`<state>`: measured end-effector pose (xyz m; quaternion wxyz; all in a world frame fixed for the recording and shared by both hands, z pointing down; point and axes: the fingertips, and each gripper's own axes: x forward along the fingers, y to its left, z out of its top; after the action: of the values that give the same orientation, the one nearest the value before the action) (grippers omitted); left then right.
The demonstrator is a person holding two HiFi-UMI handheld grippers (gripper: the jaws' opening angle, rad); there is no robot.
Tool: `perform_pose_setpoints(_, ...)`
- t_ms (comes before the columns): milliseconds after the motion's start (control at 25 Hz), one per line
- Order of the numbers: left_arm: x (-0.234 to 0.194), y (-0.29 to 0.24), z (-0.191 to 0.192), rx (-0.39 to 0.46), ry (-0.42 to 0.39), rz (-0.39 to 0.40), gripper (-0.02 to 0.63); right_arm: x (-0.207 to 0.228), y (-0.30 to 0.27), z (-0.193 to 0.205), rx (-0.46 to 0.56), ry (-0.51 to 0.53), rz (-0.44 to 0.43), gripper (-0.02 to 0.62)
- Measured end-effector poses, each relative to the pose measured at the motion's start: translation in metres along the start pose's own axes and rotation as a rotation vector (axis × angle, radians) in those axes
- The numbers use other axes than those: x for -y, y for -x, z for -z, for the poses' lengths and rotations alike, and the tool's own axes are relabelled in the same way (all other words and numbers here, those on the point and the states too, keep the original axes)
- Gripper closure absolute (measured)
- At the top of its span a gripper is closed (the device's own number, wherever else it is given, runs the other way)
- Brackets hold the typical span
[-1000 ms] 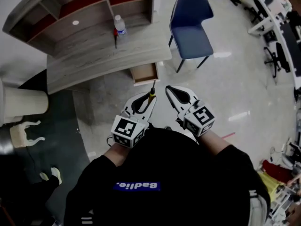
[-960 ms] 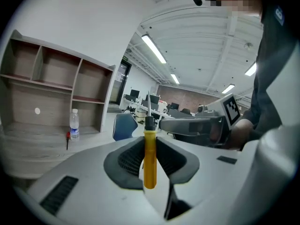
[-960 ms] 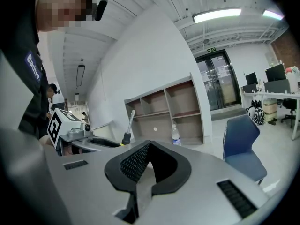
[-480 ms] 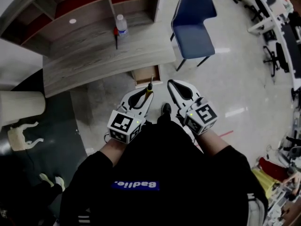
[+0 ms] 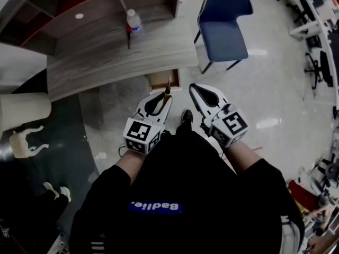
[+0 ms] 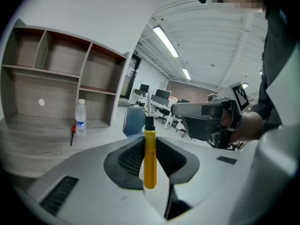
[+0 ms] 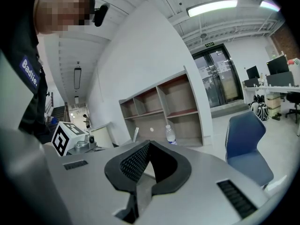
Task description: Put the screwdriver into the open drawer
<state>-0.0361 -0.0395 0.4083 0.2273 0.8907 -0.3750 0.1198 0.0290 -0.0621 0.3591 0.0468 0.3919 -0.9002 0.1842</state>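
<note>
The left gripper [image 5: 163, 98] is clamped on the yellow handle of the screwdriver [image 5: 167, 92], jaws part-way closed around it, with the black collar and metal shaft sticking out past the tips. The right gripper [image 5: 196, 88] is closed on nothing and rides just beside the left one. The open drawer [image 5: 157, 80] sits low under the edge of the desk [image 5: 106, 57], just ahead of the shaft's tip as the head view shows it; the screwdriver is not yet inside.

The main risk, as I judge it, is the grip: the handle is round and smooth and held only between two pads, so a knock on the protruding shaft could swivel it or push it back through the jaws. That knock is likely if the tip meets the desk edge or the drawer's front wall, since the drawer is narrow and tucked under the top. Letting go too early would drop the tool on the floor beside the drawer — and the empty gripper, carried so close, could bump the loaded one during the reach.
</note>
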Motion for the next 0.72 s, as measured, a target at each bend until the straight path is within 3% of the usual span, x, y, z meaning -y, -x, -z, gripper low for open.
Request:
perform_pose_setpoints(320, -0.025, -0.031, 0.025, -0.027, 0.008, -0.068, 0.529, 0.028, -0.01, 0.012, -0.019, -0.035, -0.005, 0.566)
perform_pose_setpoints(720, -0.046, -0.07, 0.065, -0.094, 0.021, -0.099, 0.529, 0.061, -0.017, 0.016, -0.013, -0.042, 0.032, 0.566)
